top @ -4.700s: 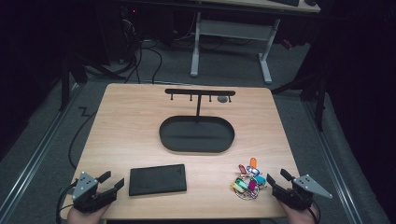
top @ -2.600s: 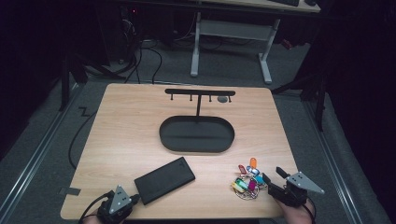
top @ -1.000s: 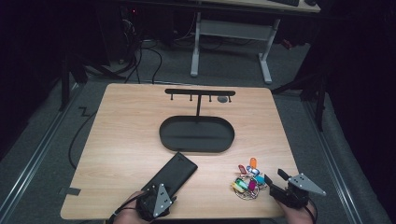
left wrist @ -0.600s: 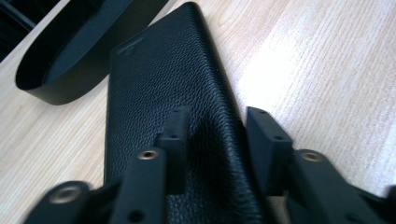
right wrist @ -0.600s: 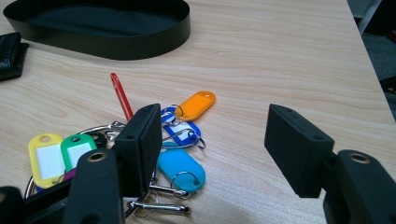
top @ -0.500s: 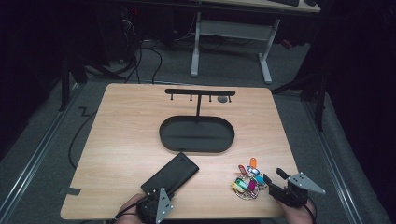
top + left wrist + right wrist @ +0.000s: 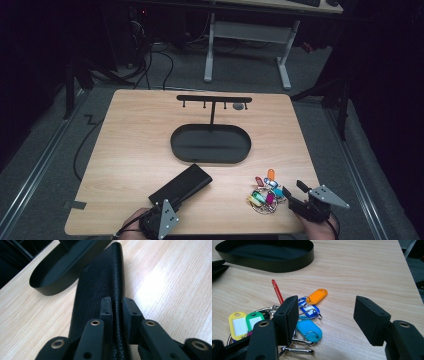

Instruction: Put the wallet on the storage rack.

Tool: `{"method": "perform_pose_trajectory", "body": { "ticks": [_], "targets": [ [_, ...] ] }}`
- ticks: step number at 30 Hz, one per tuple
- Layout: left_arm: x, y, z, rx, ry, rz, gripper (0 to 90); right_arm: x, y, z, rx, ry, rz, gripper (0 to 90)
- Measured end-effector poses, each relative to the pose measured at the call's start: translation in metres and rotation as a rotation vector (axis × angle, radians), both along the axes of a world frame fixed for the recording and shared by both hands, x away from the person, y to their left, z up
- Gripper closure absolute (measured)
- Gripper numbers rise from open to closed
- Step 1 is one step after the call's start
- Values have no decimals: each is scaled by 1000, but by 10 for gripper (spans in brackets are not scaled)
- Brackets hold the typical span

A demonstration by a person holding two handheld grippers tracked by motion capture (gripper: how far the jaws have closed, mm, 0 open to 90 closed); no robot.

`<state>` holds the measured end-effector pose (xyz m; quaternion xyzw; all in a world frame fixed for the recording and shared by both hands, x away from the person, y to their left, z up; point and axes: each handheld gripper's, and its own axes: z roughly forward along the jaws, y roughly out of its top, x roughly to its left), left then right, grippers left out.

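A black leather wallet [image 7: 182, 186] lies at a slant near the table's front edge, left of centre. My left gripper [image 7: 161, 204] is at its near end. In the left gripper view the gripper [image 7: 117, 308] has its jaws on either side of the wallet's [image 7: 100, 282] raised long edge. They have just been closing and the pads now press on it. A bunch of coloured key tags [image 7: 265, 195] on rings lies at the front right. My right gripper [image 7: 294, 190] stands open just behind the bunch; in its own view the gripper [image 7: 328, 307] has the tags [image 7: 308, 327] near its left jaw.
A black oval tray [image 7: 210, 159] sits mid-table, with a black T-shaped hook stand [image 7: 214, 99] rising from its far side. The tray's wall [image 7: 50, 287] is just beyond the wallet's far end. Bare wood lies to the left and at the back.
My left gripper came from the front left corner to the wallet's near end, and the wallet swung from square to slanted. My right gripper stayed put.
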<state>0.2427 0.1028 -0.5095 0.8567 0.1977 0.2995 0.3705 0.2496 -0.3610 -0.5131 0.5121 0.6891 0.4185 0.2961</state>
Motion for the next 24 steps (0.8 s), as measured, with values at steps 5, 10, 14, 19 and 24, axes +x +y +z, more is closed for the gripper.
{"method": "perform_pose_trajectory", "body": {
  "ticks": [5, 10, 14, 19, 24],
  "targets": [
    [1, 12, 9, -85, 28, 4, 809, 0, 0, 0, 1, 3, -2, 372],
    [4, 23, 15, -167, 70, 15, 811, 0, 0, 0, 0, 2, 0, 373],
    [5, 31, 20, -217, 83, 27, 815, 0, 1, -1, 4, 6, -1, 373],
    [9, 44, 24, -285, 108, 59, 817, 0, 1, -1, 6, 7, -1, 373],
    [16, 61, 26, -355, 141, 99, 818, 0, 1, -1, 7, 7, 0, 372]
  ]
}}
